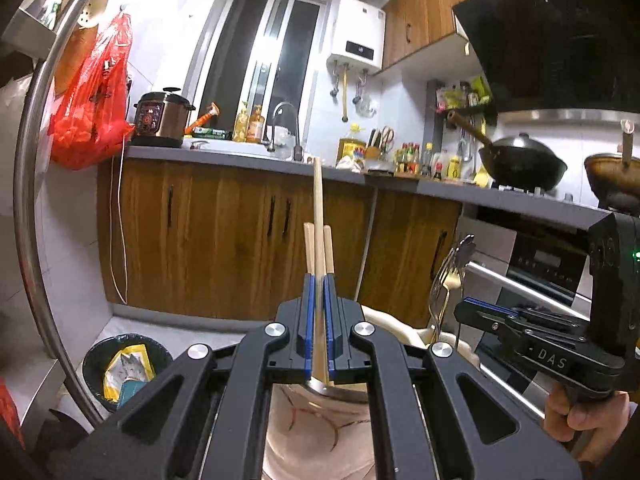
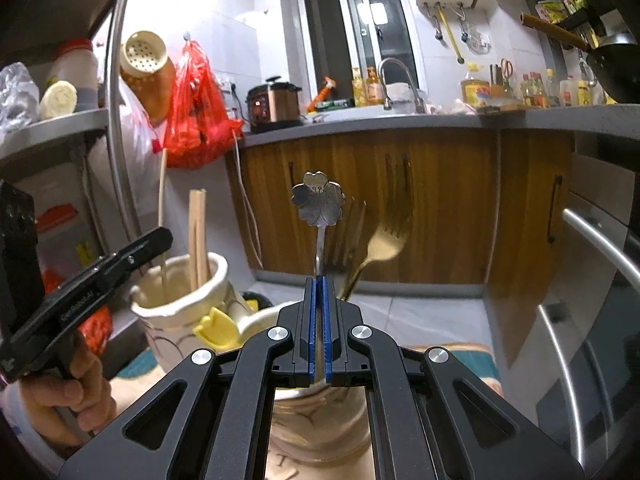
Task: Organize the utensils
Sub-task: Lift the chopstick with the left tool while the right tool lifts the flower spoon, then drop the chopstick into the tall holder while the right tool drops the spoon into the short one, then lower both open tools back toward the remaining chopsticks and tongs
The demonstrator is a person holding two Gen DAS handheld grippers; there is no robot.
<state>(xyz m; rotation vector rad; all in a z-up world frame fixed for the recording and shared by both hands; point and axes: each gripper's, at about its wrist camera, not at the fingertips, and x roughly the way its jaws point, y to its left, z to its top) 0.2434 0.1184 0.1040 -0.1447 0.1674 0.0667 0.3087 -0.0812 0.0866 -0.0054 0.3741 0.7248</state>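
Left hand-held gripper (image 1: 319,280): blue pads clamped on a wooden chopstick (image 1: 318,200), upright, its lower end running down between the pads toward a metal rim below. Two more chopsticks (image 1: 308,248) stand just behind the pads, one either side of the held one. Left hand (image 2: 60,400) wraps the grip, seen from right wrist cam.

Right hand-held gripper (image 2: 319,284): pads closed tight on a thin metal handle topped w/ a flower-shaped end (image 2: 318,200), upright. Gold fork (image 2: 384,242) tilts just right of it, blurred; lower end hidden behind gripper body.

Cream ceramic holder (image 2: 180,300) left of the right gripper, chopsticks (image 2: 198,236) standing inside, yellow tulip-shaped lug on its side. A second pale vessel sits directly under the right gripper; contents can't be told.

Mid-distance: bin w/ yellow packet (image 1: 124,368) on floor, wood cabinet doors (image 1: 224,232).

Far: grey bench (image 1: 248,156) w/ pressure cooker (image 1: 162,120), tap, bottles, black wok (image 1: 520,162). Red bag (image 1: 92,100) hangs on wall at left.
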